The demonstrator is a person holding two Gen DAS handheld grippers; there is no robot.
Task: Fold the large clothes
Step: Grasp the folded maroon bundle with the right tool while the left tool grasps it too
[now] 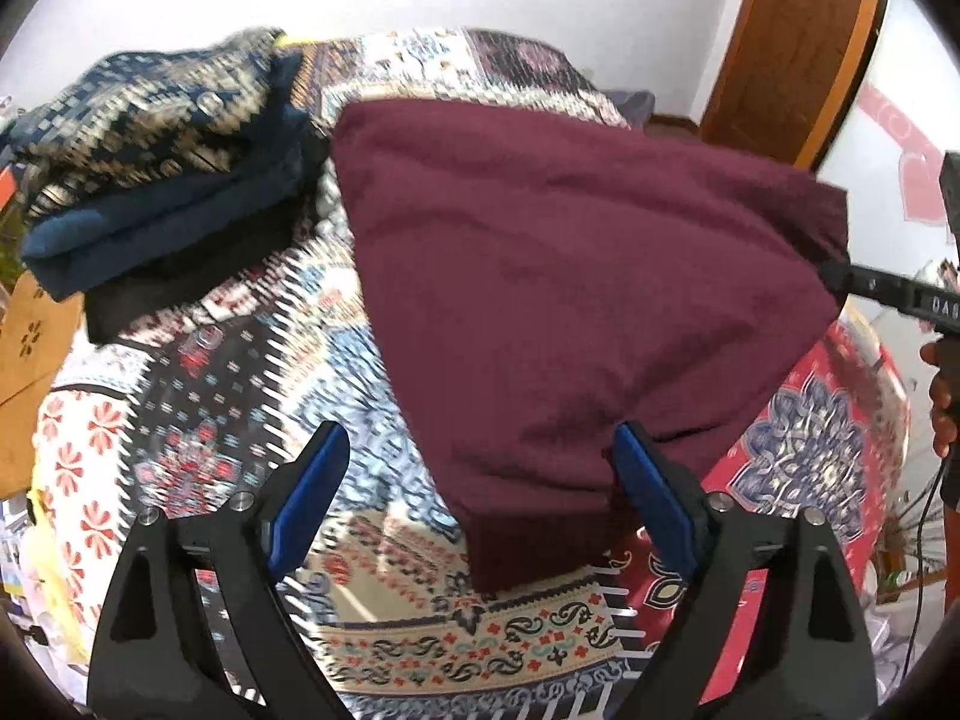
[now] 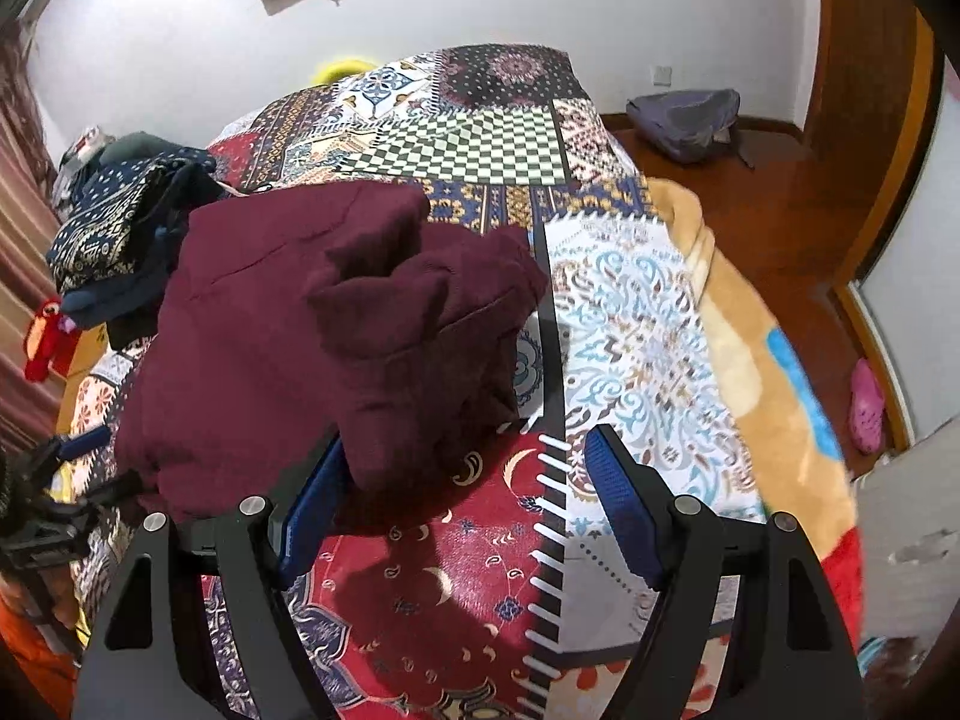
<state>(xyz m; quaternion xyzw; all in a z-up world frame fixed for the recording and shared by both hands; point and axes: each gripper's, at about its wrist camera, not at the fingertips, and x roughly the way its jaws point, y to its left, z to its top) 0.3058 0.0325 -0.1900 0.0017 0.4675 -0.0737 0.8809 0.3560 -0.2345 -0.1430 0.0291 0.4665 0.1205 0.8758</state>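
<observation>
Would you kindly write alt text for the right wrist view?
A maroon garment, partly folded, lies bunched on a patchwork bedspread, with the right gripper open just in front of it. A stack of folded dark clothes sits at the left.

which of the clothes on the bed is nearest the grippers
The maroon garment, lying alone right at both grippers' fingers; the navy patterned pile sits stacked farther back.

I see the maroon garment (image 1: 570, 276) as a matt, fuzzy knit cloth. The bedspread (image 2: 636, 312) under it looks like smooth printed cotton. My gripper pads (image 1: 654, 504) are ribbed blue rubber on matt black plastic; the floor (image 2: 780, 192) is glossy wood.
</observation>
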